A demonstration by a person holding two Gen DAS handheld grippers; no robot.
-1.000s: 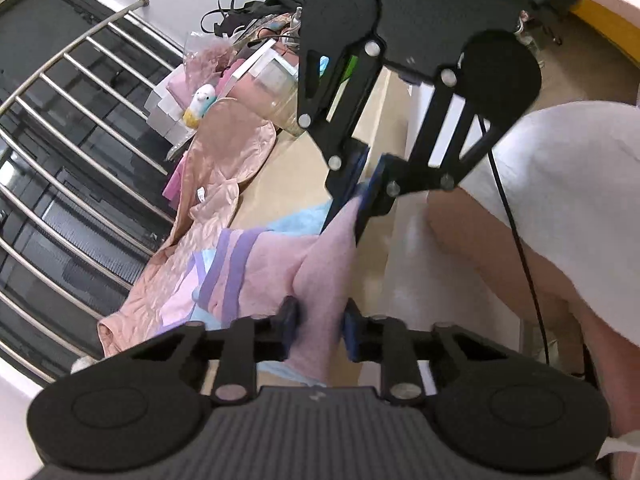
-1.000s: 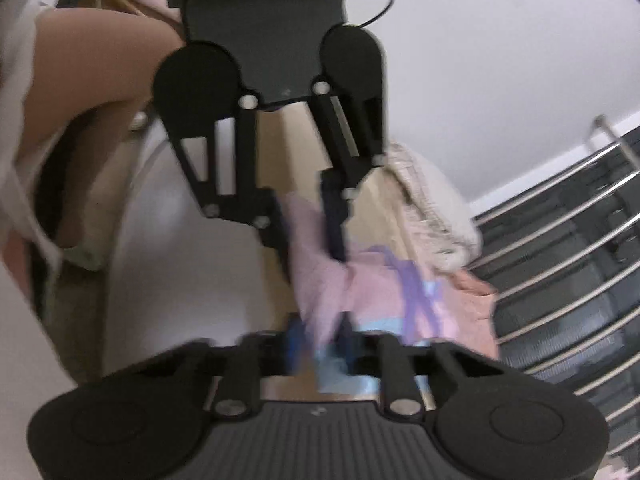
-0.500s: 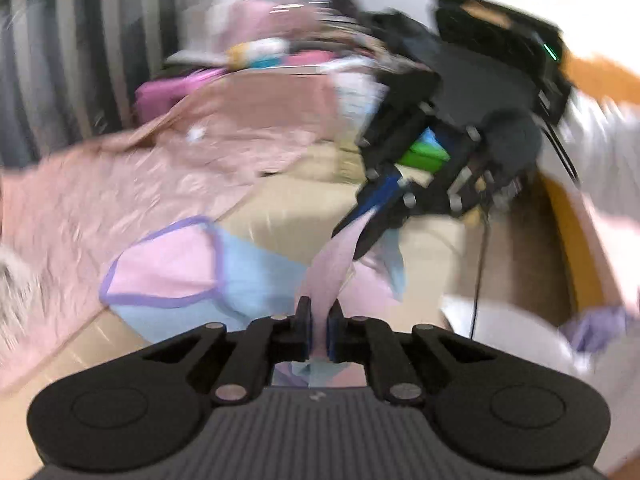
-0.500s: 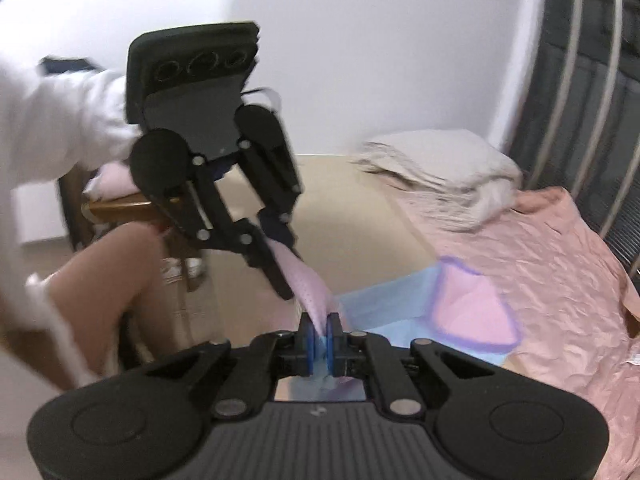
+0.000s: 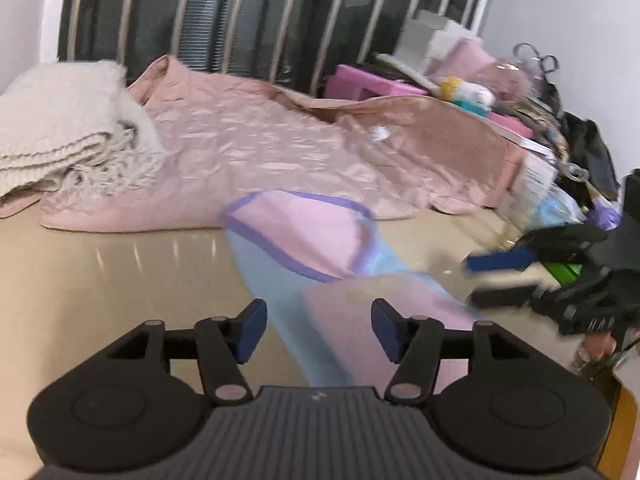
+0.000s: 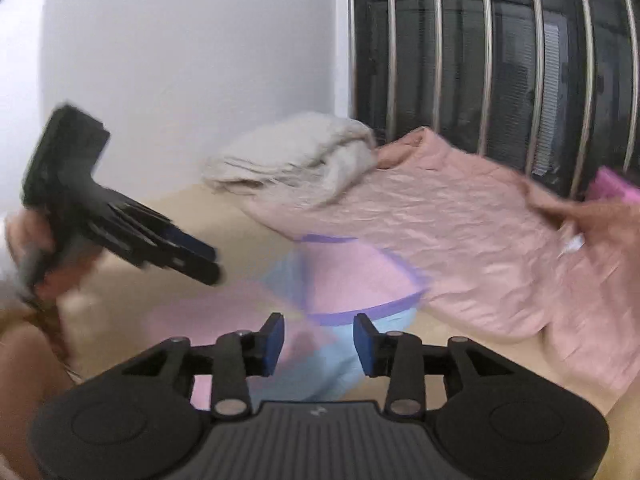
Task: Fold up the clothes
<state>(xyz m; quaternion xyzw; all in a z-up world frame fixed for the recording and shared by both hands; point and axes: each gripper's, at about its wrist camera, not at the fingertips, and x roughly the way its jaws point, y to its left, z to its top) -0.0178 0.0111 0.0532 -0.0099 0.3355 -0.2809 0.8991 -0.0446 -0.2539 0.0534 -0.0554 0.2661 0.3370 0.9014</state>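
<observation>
Both claws are released, jaws spread wide with nothing between the blue pads. The left claw [image 5: 319,330] hovers just above the near end of the garment [image 5: 320,248], a small piece in pink and light blue with purple trim that lies flat on the beige worktop [image 5: 112,280]. Its rounded pink panel with the purple edge points toward the pink sheet [image 5: 280,152]; a second pink panel lies nearer the claws, overlapping the blue part.

Taking the garment as landmark: the pink sheet is spread crumpled just behind it, its edge touching or nearly touching the purple-trimmed panel. A folded cream blanket [image 5: 60,132] with a fringe sits behind and to the left, resting partly on the sheet. Behind and to the right is a heap of clutter [image 5: 500,92], with a pink box and a small soft toy among it. Dark window bars [image 5: 240,12] rise behind everything.

The right claw [image 6: 319,344] hangs over the garment's blue portion [image 6: 332,360]. In the left wrist view it [image 5: 500,276] shows motion-blurred to the right of the garment, jaws apart. In the right wrist view the left claw [image 6: 200,264] is blurred to the garment's left, and the holding hand [image 6: 24,240] is only partly visible.
</observation>
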